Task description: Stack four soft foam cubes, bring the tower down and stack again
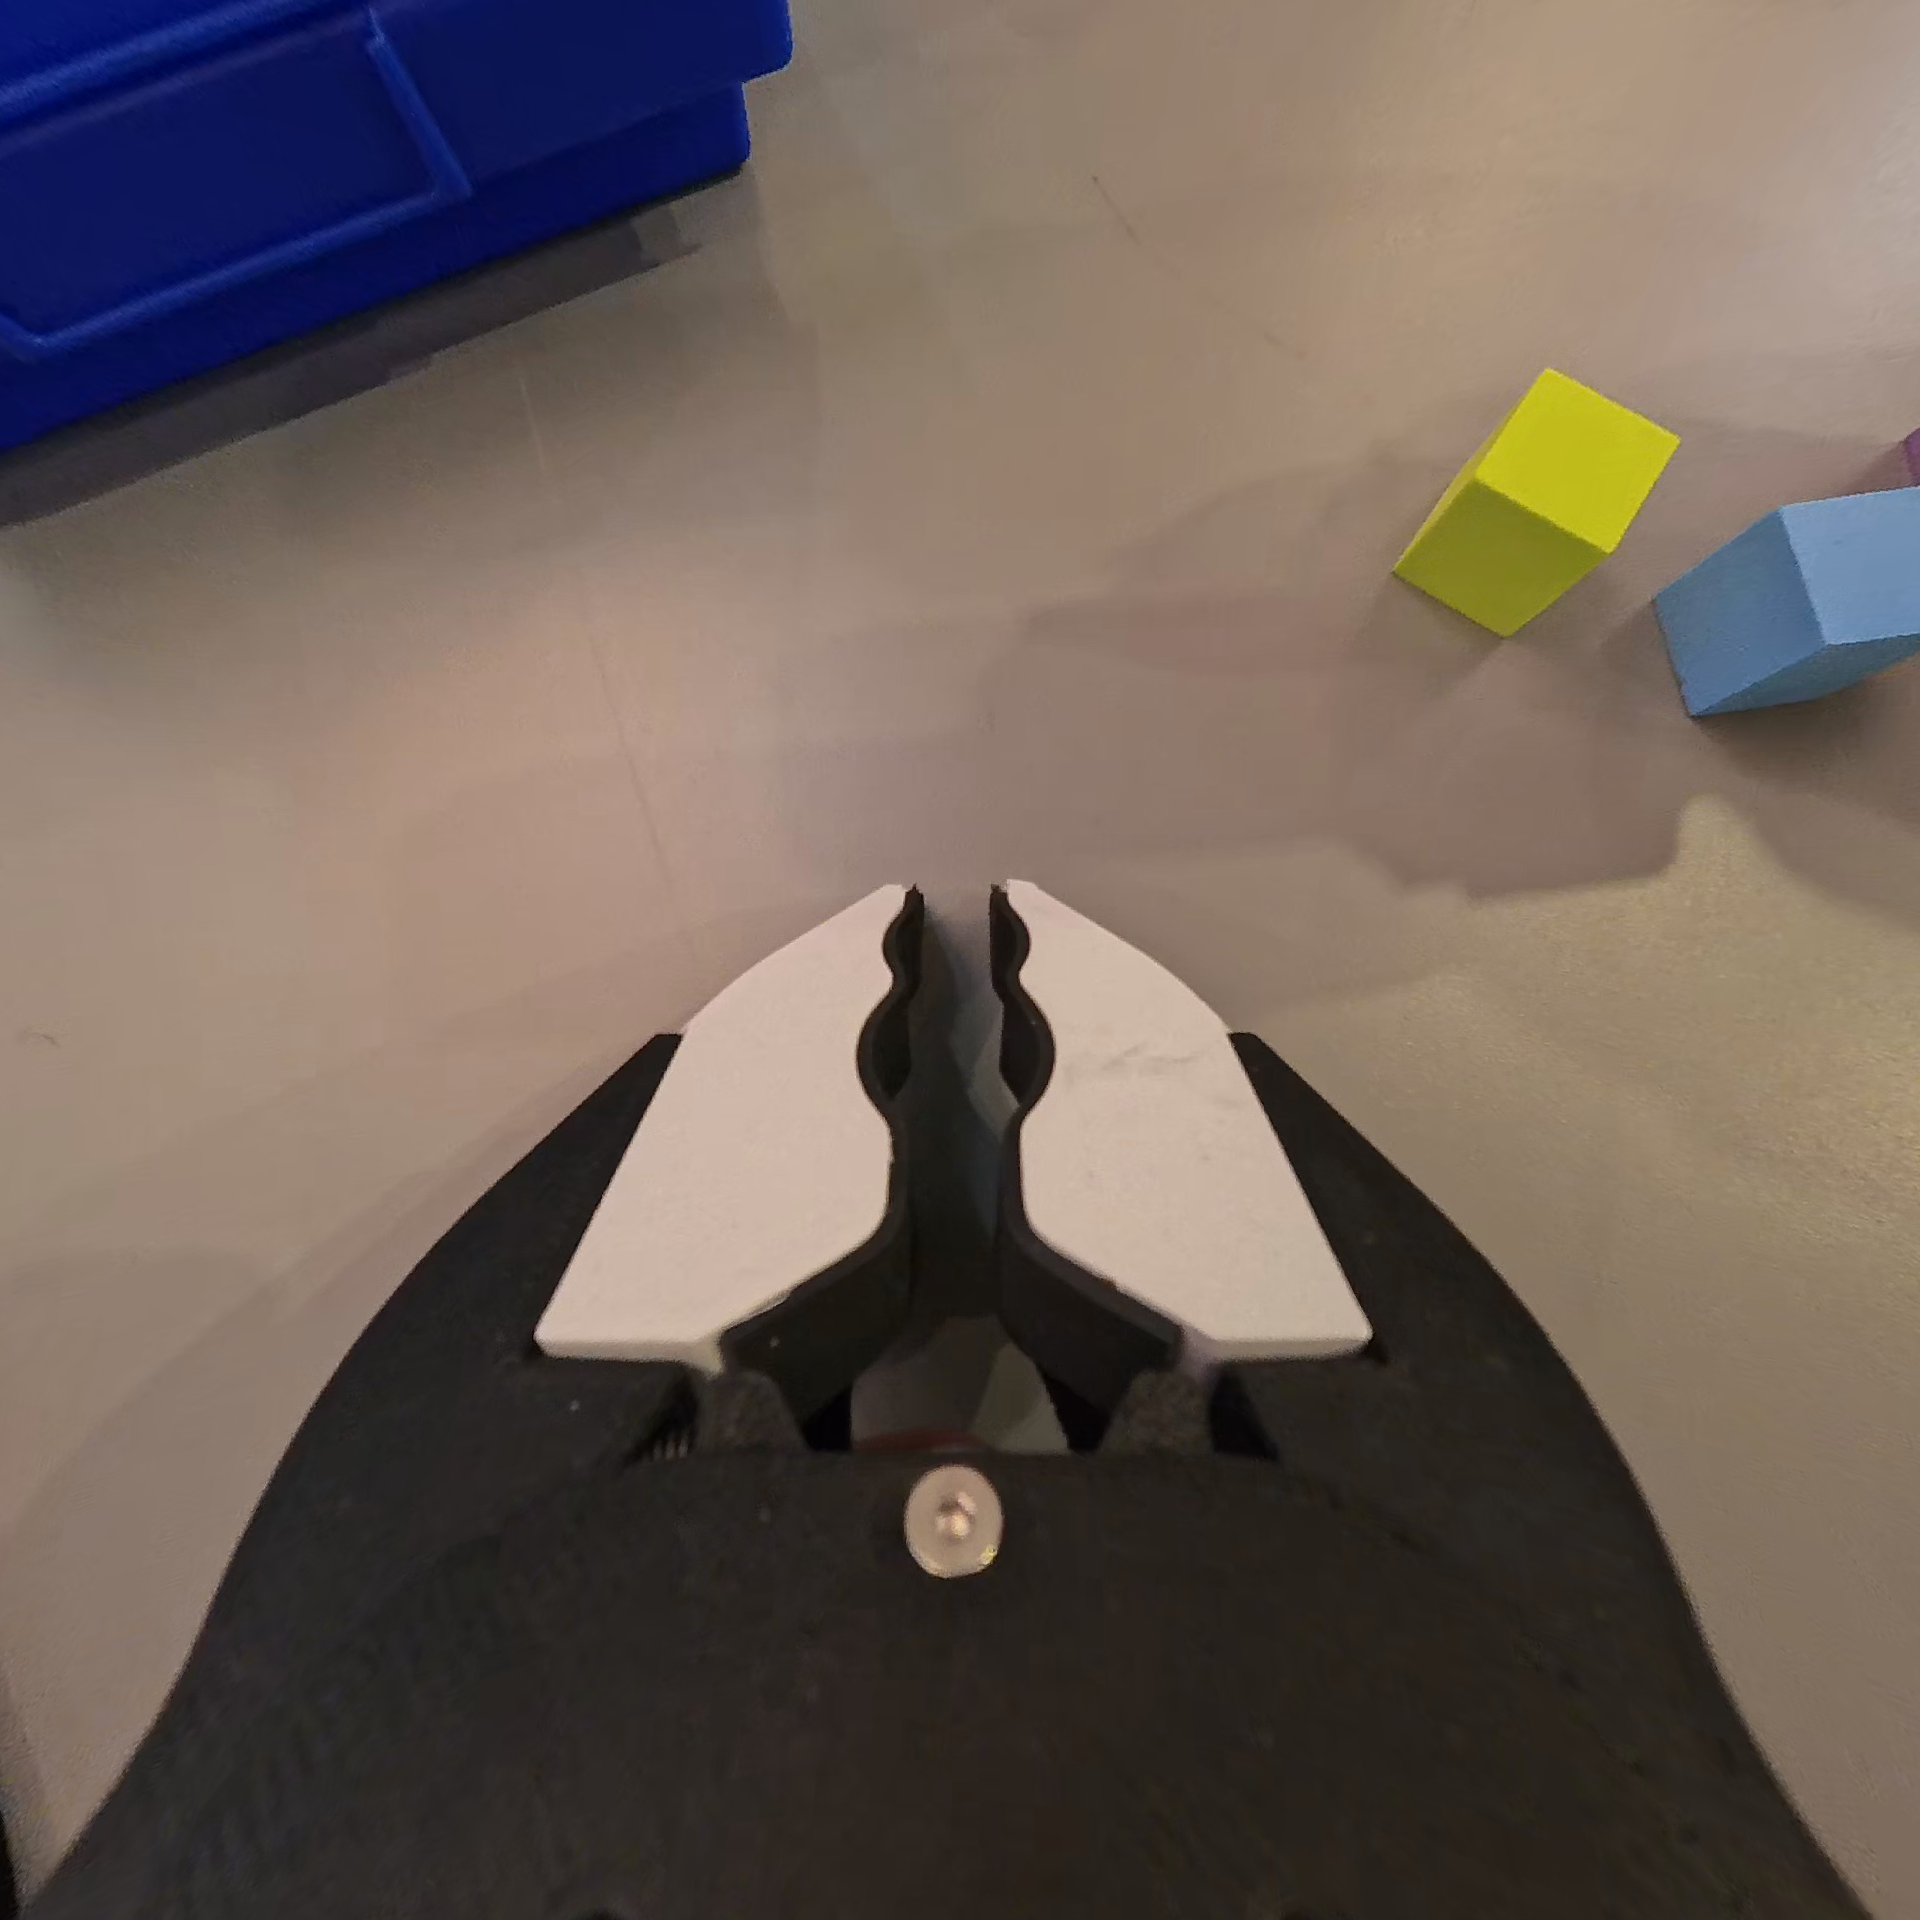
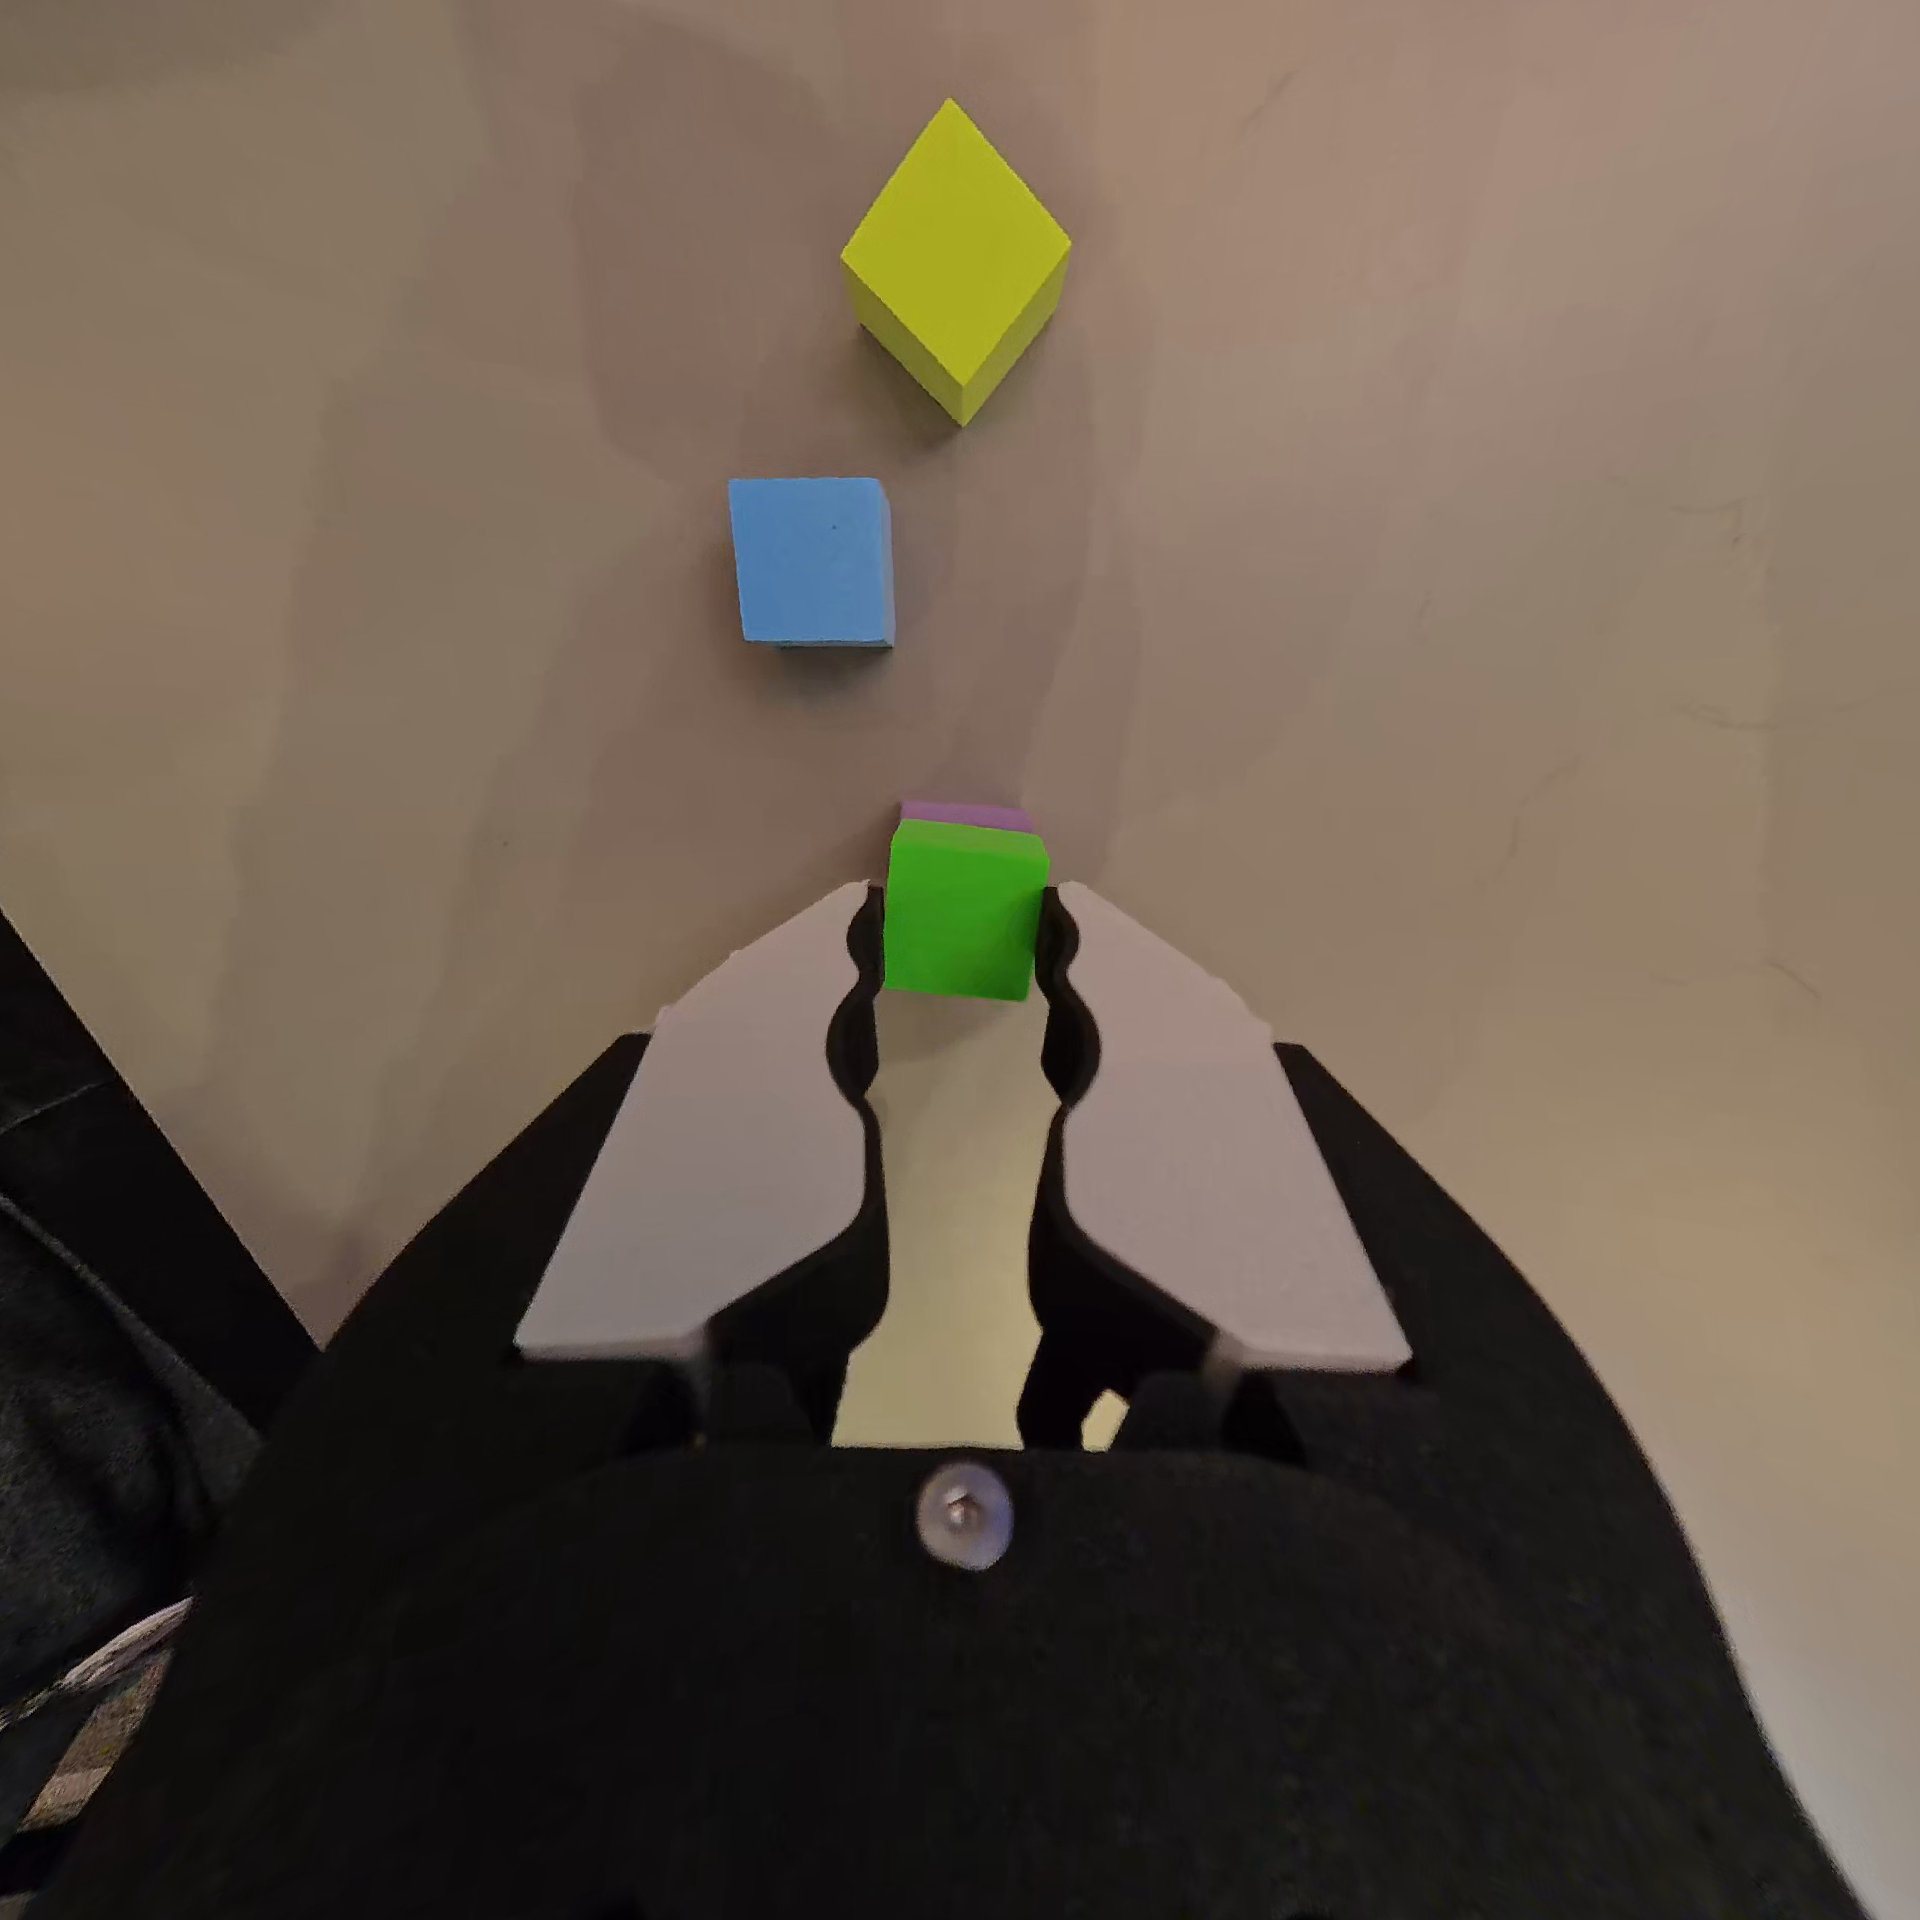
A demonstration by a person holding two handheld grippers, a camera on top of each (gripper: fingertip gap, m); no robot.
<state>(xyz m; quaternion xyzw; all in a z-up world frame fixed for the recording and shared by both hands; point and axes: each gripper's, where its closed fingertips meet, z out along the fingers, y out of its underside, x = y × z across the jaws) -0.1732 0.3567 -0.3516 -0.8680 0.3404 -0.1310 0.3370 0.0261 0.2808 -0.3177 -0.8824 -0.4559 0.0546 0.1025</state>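
Observation:
In the right wrist view my right gripper (image 2: 961, 896) is shut on a green foam cube (image 2: 961, 925), with both black pads pressed on its sides. The green cube sits right over a purple cube (image 2: 971, 815), of which only a strip shows behind it. A blue cube (image 2: 812, 561) and a yellow cube (image 2: 956, 260) lie apart on the table farther ahead. My left gripper (image 1: 956, 896) hovers over bare table, its fingertips a narrow gap apart with nothing between them. The yellow cube (image 1: 1538, 499) and the blue cube (image 1: 1797, 592) show at its right.
A dark blue plastic bin (image 1: 312, 187) stands at the far left of the beige table (image 1: 727, 623). The table's edge and a person's dark clothing (image 2: 83, 1351) show at the lower left of the right wrist view. My right fingertips sit around 20 cm from my left ones.

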